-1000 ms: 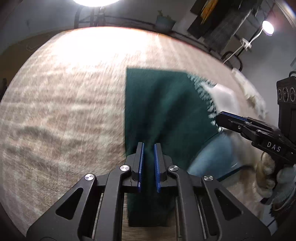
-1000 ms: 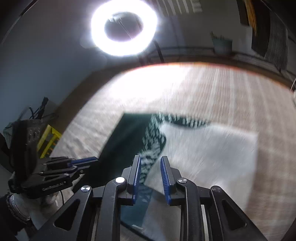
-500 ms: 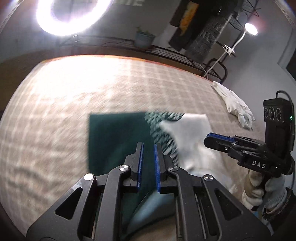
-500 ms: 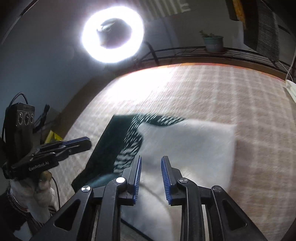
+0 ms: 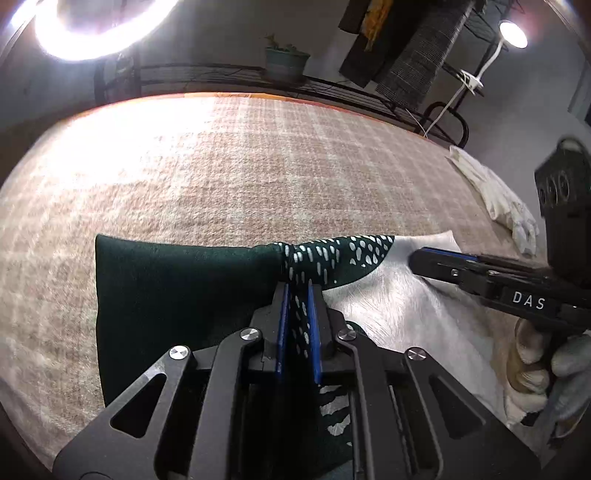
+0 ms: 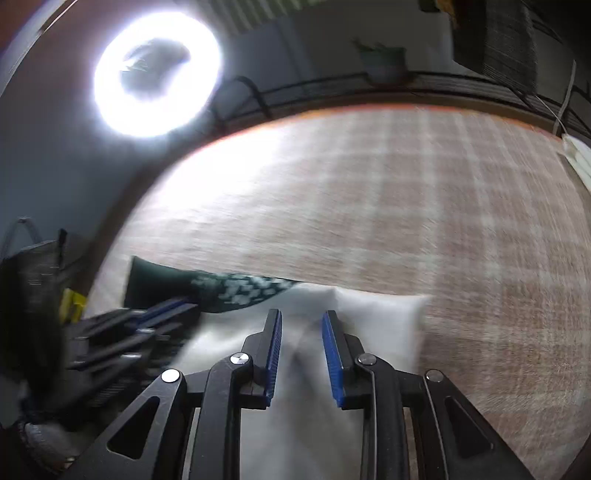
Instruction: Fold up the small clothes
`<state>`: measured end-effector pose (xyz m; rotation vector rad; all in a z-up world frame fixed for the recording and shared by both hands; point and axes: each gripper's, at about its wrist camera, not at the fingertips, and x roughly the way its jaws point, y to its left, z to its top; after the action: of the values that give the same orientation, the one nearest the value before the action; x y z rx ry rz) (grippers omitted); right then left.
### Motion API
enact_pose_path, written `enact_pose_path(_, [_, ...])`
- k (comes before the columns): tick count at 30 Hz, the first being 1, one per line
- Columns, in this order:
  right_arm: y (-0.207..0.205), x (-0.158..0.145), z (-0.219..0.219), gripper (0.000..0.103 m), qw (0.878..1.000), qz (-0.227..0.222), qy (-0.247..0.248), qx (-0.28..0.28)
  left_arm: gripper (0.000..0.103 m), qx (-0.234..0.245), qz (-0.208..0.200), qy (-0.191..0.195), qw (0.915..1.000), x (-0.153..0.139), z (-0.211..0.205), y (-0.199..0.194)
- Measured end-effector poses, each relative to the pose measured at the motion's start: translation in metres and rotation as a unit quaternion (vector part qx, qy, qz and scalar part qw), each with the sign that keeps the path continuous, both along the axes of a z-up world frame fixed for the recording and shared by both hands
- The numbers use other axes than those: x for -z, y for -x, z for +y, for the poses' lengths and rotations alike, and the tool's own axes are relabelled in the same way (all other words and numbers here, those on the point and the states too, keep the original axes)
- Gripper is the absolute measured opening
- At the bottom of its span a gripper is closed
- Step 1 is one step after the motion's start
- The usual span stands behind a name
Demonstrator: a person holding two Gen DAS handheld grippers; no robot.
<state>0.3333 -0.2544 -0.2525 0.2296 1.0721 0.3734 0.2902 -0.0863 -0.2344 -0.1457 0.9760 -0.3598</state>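
Note:
A small garment lies on the plaid surface, dark green [image 5: 177,288] on the left, white [image 5: 406,314] on the right, with a white-speckled green band between. My left gripper [image 5: 298,286] is shut on the speckled band, the cloth pinched between its blue pads. My right gripper [image 6: 301,314] has the white half [image 6: 384,317] bunched between its pads, and its jaws are closing on it. In the left wrist view the right gripper [image 5: 417,256] comes in from the right over the white cloth, held by a gloved hand [image 5: 532,369]. The left gripper [image 6: 184,304] shows blurred at the left of the right wrist view.
The pink-and-cream plaid cover [image 5: 258,166] spreads far ahead of the garment. A crumpled white cloth [image 5: 506,199] lies at its right edge. Behind stand a ring light [image 5: 92,29], a metal rack with a plant pot [image 5: 286,62] and hanging clothes [image 5: 406,55].
Both grippers have drawn back toward the near edge with the garment in them. Its far edge now lies much lower in both views, and more plaid cover shows beyond.

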Motion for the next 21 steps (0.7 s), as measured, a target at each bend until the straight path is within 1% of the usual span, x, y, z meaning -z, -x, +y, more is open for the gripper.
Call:
enact_pose_path(2, [0.001, 0.000, -0.010, 0.017, 1.000, -0.001, -0.006, 0.006, 0.011, 0.002, 0.004, 0.000, 1.0000, -0.001, 0.002, -0.001])
enact_pose_path(4, [0.005, -0.004, -0.020, 0.018, 1.000, 0.001, 0.009, 0.017, 0.011, 0.003, 0.010, -0.004, 0.9999, -0.006, 0.005, 0.001])
enact_pose_path(6, [0.014, -0.011, -0.034, 0.023, 0.999, 0.001, 0.025, 0.030, 0.011, -0.005, 0.008, 0.001, 1.0000, -0.017, 0.015, 0.009])
enact_pose_path(7, [0.019, -0.015, -0.041, 0.025, 0.999, -0.001, 0.025, 0.037, 0.012, -0.011, 0.005, 0.006, 0.9999, -0.024, 0.023, 0.014])
enact_pose_path(9, [0.034, -0.024, -0.056, 0.036, 0.999, -0.001, 0.018, 0.050, 0.012, -0.025, -0.005, 0.013, 0.9996, -0.038, 0.044, 0.024])
enact_pose_path(10, [0.040, -0.028, -0.063, 0.038, 0.998, -0.001, 0.014, 0.054, 0.012, -0.030, -0.006, 0.016, 0.9994, -0.043, 0.053, 0.028])
enact_pose_path(11, [0.047, -0.031, -0.069, 0.043, 0.998, -0.002, 0.007, 0.055, 0.012, -0.038, -0.007, 0.020, 0.9991, -0.048, 0.066, 0.034])
enact_pose_path(12, [0.055, -0.033, -0.075, 0.049, 0.998, -0.001, -0.004, 0.057, 0.016, -0.044, -0.005, 0.023, 0.9987, -0.051, 0.076, 0.038])
enact_pose_path(13, [0.061, -0.035, -0.081, 0.053, 0.998, 0.003, -0.016, 0.059, 0.026, -0.048, -0.001, 0.030, 0.9984, -0.053, 0.088, 0.043])
enact_pose_path(15, [0.074, -0.034, -0.091, 0.063, 0.997, 0.015, -0.047, 0.064, 0.039, -0.064, 0.014, 0.056, 0.9963, -0.054, 0.112, 0.054])
enact_pose_path(17, [0.085, -0.029, -0.099, 0.063, 0.994, 0.031, -0.078, 0.071, 0.040, -0.080, 0.040, 0.090, 0.9919, -0.048, 0.132, 0.063])
enact_pose_path(19, [0.094, -0.022, -0.106, 0.063, 0.989, 0.045, -0.114, 0.079, 0.040, -0.096, 0.073, 0.126, 0.9847, -0.035, 0.148, 0.068])
enact_pose_path(21, [0.101, -0.013, -0.116, 0.061, 0.983, 0.061, -0.148, 0.091, 0.040, -0.106, 0.101, 0.154, 0.9772, -0.022, 0.156, 0.071])
